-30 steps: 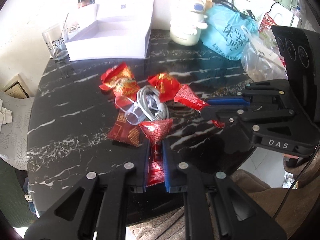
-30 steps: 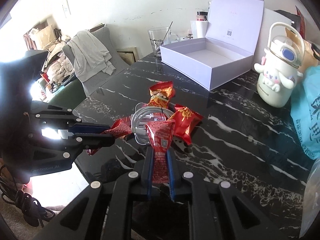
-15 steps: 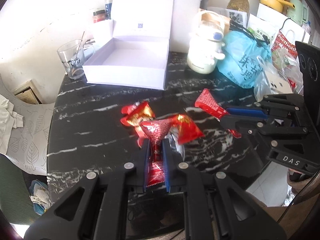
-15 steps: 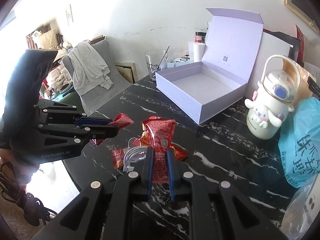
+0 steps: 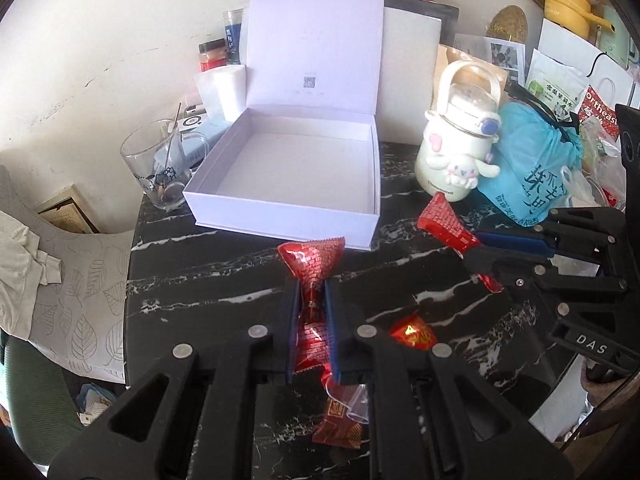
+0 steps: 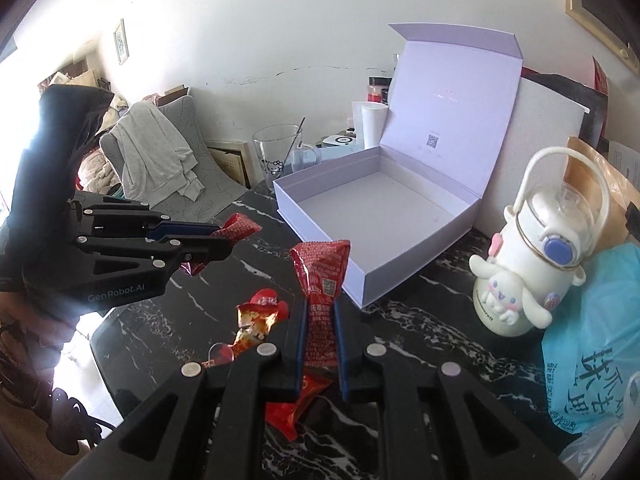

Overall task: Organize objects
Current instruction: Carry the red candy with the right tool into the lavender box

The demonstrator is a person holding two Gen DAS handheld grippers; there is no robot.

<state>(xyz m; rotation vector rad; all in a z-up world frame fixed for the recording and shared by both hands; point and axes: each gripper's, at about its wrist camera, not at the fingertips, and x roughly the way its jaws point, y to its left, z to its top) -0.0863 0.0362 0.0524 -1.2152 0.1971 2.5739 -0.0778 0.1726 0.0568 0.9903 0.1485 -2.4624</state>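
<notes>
red snack packet (image 5: 314, 280) pinched between left tongs (image 5: 312, 292), above black table (image 5: 192, 280)

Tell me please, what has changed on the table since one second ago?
Both grippers lifted their red snack packets off the pile and carried them toward the open white box: left gripper with its packet, right gripper with its packet. Both stayed shut. The box, still empty, and the bottle did not move.
</notes>
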